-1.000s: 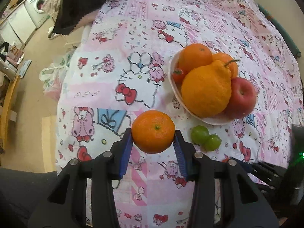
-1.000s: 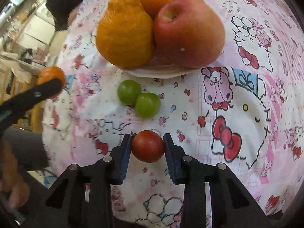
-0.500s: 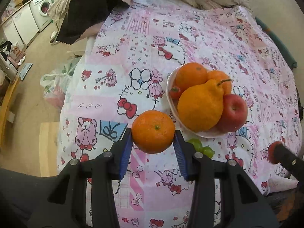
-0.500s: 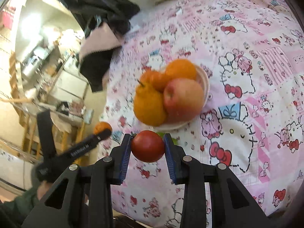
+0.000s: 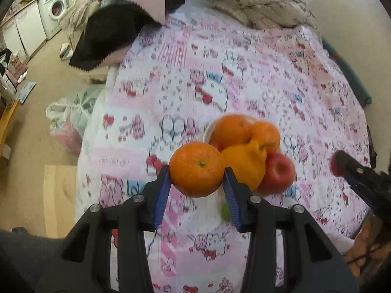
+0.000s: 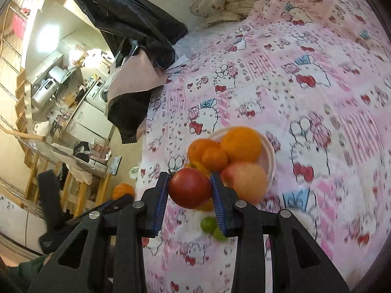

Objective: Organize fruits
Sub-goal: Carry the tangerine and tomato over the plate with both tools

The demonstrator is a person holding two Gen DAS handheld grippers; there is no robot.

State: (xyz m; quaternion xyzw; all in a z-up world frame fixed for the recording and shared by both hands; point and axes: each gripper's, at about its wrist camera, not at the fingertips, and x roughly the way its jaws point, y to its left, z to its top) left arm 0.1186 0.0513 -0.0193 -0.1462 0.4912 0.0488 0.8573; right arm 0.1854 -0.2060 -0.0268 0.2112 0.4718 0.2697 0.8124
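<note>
Your fruit bowl (image 5: 207,131) sits near the front left part of the pink cartoon-print bedspread (image 5: 268,73), fairly close to the bed's left edge, where the cover drops to the carpeted floor (image 5: 44,78). Past the bowl the bedspread lies bare toward the crumpled blanket (image 5: 259,2) at the far end, and it is bare to the right of the bowl as well. On the far left corner a black-and-pink cloth (image 5: 114,31) hangs over the edge.

Your left tongs (image 5: 197,183) point steeply down over the bedspread, gripping a mandarin (image 5: 197,168) between the blue pads, clear of the cover and in line with the bowl's near left side. Your right tongs (image 6: 190,190) point down at a shallower angle and are clamped on a red tomato (image 6: 190,187), which is also in the air, in front of the bowl.

The left view shows the bowl's bumpy citrus (image 5: 246,166), two oranges and a red apple (image 5: 277,175), and the right tongs coming in from the right edge. Only a sliver of green shows under its right pad. The right view shows two green grapes (image 6: 212,227) lying on the bedspread just in front of the bowl, the left tongs with the mandarin low on the left, and a kitchen area (image 6: 73,92) beyond the bed.
</note>
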